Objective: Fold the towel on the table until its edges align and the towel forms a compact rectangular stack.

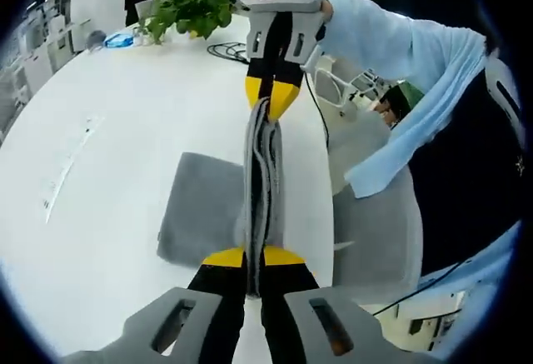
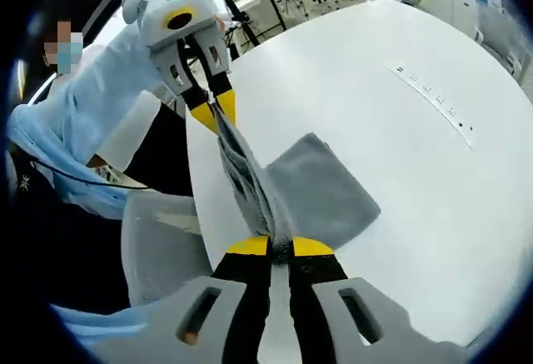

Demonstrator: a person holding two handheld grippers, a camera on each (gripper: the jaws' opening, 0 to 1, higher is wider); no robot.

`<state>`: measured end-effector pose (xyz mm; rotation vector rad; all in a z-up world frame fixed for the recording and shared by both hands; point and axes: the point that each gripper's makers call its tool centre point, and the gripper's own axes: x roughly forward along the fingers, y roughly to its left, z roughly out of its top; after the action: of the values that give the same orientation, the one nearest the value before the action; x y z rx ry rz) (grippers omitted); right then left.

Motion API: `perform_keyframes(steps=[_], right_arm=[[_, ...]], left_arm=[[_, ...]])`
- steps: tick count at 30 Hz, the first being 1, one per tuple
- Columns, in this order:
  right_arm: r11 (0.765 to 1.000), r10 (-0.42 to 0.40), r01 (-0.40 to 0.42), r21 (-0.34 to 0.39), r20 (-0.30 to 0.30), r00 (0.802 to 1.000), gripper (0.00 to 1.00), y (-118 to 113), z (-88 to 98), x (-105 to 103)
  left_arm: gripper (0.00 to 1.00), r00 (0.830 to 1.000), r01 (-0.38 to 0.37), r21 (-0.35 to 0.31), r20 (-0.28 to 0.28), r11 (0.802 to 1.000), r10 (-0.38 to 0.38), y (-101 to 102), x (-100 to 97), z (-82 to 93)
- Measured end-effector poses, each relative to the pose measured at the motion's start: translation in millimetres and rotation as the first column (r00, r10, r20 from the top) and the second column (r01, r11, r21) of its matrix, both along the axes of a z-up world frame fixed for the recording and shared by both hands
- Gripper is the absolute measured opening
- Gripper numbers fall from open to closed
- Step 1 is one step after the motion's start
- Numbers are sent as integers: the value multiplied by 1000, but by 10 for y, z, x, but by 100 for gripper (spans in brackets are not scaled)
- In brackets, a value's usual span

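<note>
The grey towel [image 1: 208, 206] lies partly on the white table [image 1: 108, 172], near its edge. The left gripper [image 1: 254, 257] and the right gripper [image 1: 271, 97] are each closed on its lifted edge, which stretches straight between them.

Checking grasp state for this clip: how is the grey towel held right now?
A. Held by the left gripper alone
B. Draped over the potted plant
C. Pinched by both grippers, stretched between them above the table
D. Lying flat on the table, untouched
C: the left gripper and the right gripper each clamp an end of the grey towel, its edge taut between them while the rest lies on the white table.
</note>
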<state>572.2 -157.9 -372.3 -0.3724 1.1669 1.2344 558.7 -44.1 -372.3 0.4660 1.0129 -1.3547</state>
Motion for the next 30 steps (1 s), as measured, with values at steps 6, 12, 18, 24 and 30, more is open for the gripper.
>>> perform_keyframes(steps=[6,12,18,24,30], right_arm=[[999,-5,7,-38,49,999,5,10,-150,113],[997,-4,11,-73,97,995,5,1,-362,289],[993,7,10,-115,143,990,5,5,-538,468],[989,22,4,-150,171,985,5,-17,-663,511],[980,58,-16,-200,203,977,5,-36,-824,584]], left_arm=[[4,999,-19,26,32,999,18,7,159,-136],[4,997,-52,55,56,997,49,28,301,-355],[4,992,-86,78,100,993,78,15,443,-535],[4,988,-113,90,120,990,102,-1,533,-689],[4,984,-134,106,132,985,119,-21,609,-836]])
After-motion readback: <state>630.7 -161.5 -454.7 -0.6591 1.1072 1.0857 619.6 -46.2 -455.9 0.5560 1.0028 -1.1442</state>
